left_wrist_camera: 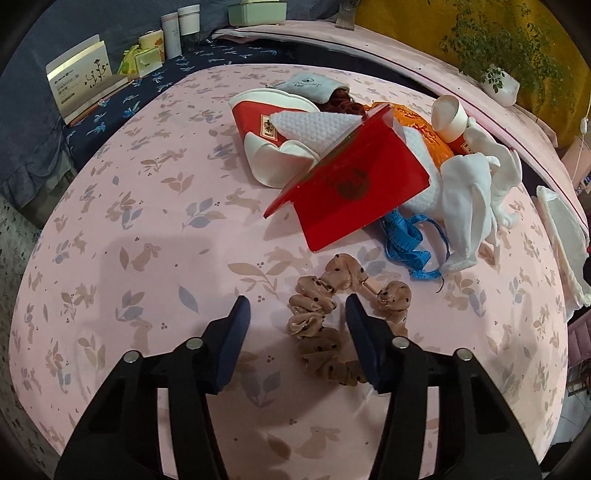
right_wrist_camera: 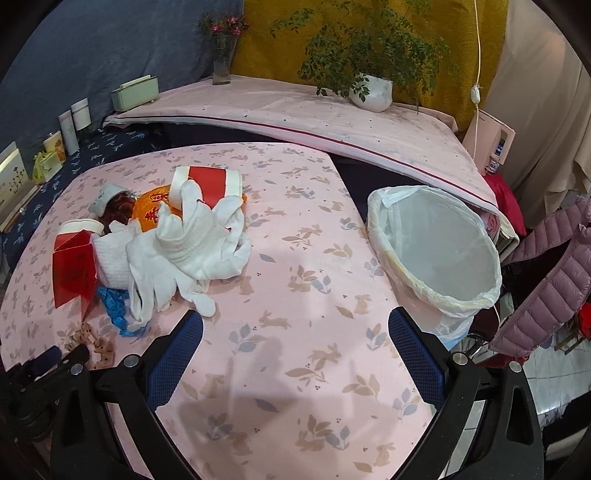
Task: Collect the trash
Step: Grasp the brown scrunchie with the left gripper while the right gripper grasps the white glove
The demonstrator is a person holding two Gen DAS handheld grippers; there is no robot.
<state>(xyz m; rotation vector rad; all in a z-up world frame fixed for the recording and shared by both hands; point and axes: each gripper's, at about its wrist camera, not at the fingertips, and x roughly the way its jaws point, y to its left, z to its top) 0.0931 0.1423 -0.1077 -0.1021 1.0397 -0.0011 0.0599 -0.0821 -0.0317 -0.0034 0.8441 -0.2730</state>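
A beige polka-dot scrunchie [left_wrist_camera: 317, 317] lies on the pink rabbit-print table [left_wrist_camera: 147, 221]. My left gripper [left_wrist_camera: 295, 301] straddles it: the right finger touches the scrunchie and the left finger stands apart, so the jaws are open. Behind it is a pile: a red folded card [left_wrist_camera: 351, 188], white gloves [left_wrist_camera: 469, 206], a blue tape measure [left_wrist_camera: 402, 243], a red-and-white paper cup [left_wrist_camera: 266, 136] and an orange bag [left_wrist_camera: 432, 144]. My right gripper [right_wrist_camera: 295, 313] is open over bare cloth, holding nothing. A bin with a white liner [right_wrist_camera: 436, 243] stands at the table's right edge.
Boxes [left_wrist_camera: 79, 81] and white bottles [left_wrist_camera: 171, 33] line a navy cloth at the back left. A potted plant [right_wrist_camera: 371, 90] and a vase [right_wrist_camera: 223, 59] stand on the far shelf. A purple puffer jacket [right_wrist_camera: 550, 280] hangs right of the bin.
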